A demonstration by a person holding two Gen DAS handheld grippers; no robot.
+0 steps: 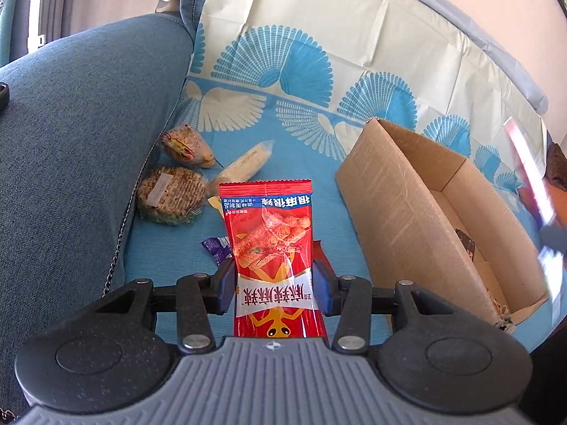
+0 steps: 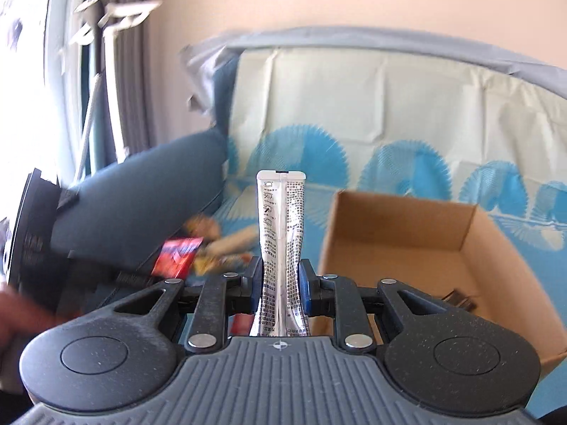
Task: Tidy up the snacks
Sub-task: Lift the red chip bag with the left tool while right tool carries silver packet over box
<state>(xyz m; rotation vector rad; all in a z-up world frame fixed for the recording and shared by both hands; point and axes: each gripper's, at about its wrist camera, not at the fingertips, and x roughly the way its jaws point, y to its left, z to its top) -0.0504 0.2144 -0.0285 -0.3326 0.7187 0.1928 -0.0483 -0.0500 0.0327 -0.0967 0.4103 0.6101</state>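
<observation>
My left gripper (image 1: 273, 285) is shut on a red snack packet (image 1: 271, 233) with an orange frog print, held upright above the blue patterned cloth (image 1: 301, 163). My right gripper (image 2: 280, 288) is shut on a slim silver sachet (image 2: 281, 233), pinched at its middle and standing upright. An open cardboard box (image 1: 407, 191) lies to the right of the red packet; in the right wrist view the cardboard box (image 2: 407, 244) sits just right of the sachet. Loose snacks lie at the left: a round brown cake (image 1: 172, 194), an orange-wrapped snack (image 1: 187, 147) and a pale stick pack (image 1: 244, 166).
A blue sofa cushion (image 1: 81, 141) borders the cloth on the left. A purple wrapper (image 1: 216, 248) lies behind the red packet. The other gripper, blurred, shows with its red packet (image 2: 179, 253) at the left of the right wrist view. A wall and curtain stand behind.
</observation>
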